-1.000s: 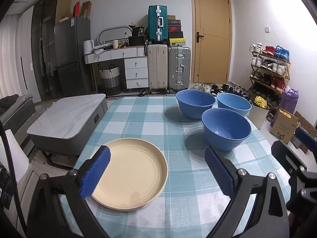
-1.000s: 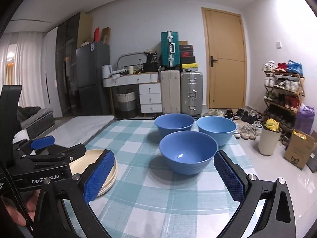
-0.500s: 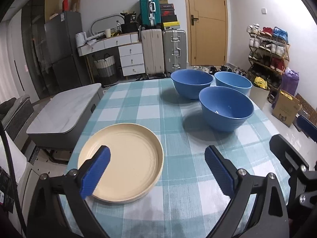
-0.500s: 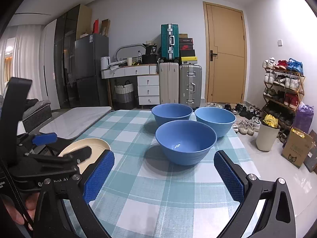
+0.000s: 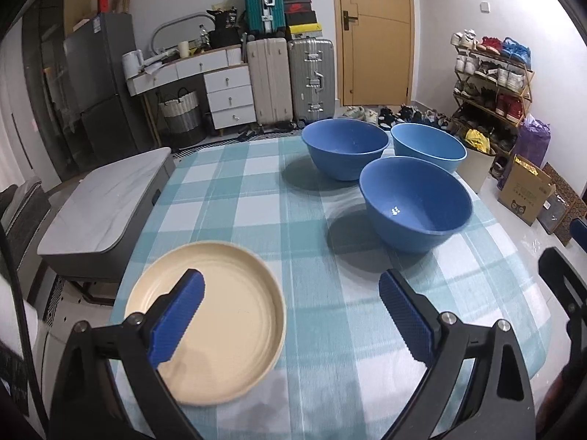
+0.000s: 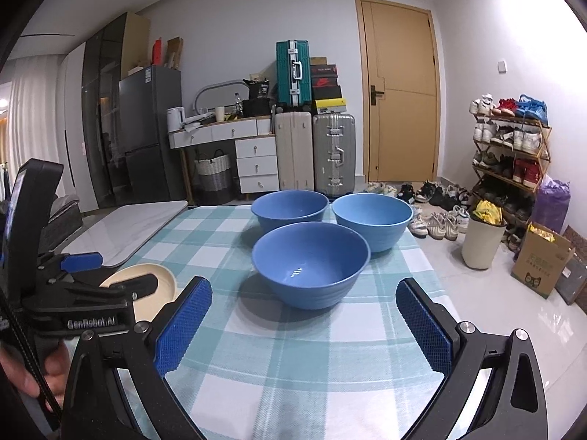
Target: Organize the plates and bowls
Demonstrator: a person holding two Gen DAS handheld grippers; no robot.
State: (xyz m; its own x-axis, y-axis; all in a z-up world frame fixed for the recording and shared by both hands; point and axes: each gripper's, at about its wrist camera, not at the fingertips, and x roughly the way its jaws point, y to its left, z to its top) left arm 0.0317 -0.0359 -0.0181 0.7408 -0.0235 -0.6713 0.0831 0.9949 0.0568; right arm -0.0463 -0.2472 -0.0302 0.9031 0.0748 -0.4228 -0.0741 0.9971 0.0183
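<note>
left claw point(image 5: 291, 313) lower over plate point(image 5: 234, 333)

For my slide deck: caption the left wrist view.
Open left tool hovers above a cream plate, with three blue bowls clustered beyond on the checked tablecloth.

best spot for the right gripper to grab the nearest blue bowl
Likely the near rim of the nearest blue bowl, one finger inside and one outside, coming in from above on the side facing the right gripper. The bowl sits upright, its wall is too wide for the open jaws to span, and the two other bowls crowd its far side.
</note>
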